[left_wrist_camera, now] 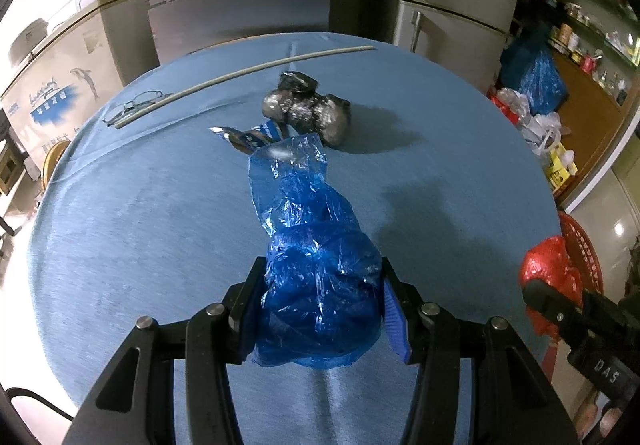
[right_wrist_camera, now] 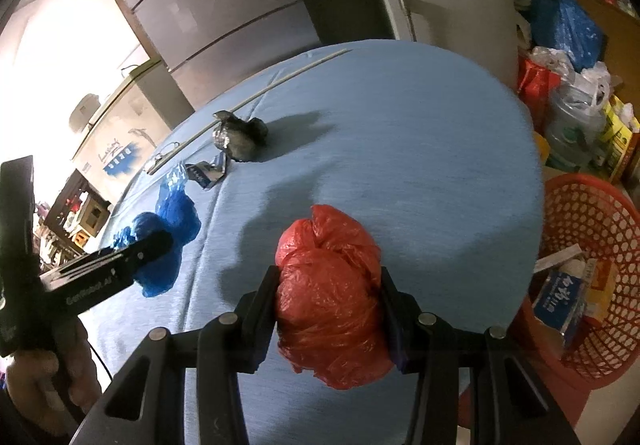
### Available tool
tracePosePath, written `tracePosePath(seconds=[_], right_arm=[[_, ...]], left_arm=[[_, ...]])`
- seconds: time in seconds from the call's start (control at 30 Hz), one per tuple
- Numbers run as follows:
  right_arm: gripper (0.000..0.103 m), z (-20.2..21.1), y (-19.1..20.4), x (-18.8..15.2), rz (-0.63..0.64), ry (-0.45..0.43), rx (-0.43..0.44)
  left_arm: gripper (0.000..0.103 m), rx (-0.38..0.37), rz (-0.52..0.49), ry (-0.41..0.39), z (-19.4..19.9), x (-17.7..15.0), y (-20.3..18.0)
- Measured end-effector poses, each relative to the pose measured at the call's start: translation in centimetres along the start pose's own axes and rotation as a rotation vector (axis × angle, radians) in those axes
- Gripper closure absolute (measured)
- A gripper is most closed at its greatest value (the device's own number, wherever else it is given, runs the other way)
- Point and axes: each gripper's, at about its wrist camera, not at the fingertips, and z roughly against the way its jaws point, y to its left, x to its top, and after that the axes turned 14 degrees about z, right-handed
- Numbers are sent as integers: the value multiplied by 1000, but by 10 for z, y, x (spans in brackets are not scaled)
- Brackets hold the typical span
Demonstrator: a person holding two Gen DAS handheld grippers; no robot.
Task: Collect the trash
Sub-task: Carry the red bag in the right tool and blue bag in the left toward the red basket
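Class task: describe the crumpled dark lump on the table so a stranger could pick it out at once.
Start at the blue table. Past its middle, short of the long pale rod, sits the dark lump, touching nothing but the cloth. Unlike the blue bag and red bag, each held in a claw, it is shiny grey-black.

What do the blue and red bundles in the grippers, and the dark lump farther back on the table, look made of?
Crumpled blue bag: thin translucent plastic film, glossy creases. Crumpled red bag: the same kind of film, shiny wrinkles. Dark crumpled lump: probably black plastic or foil, glinting silver.
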Motion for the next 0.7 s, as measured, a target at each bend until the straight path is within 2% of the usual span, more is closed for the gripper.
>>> tracePosePath(seconds=[0.7], right_arm=[[54, 19, -22, -6, -47, -34, -36]], left_arm=[[49, -38, -81, 21, -1, -13, -37]])
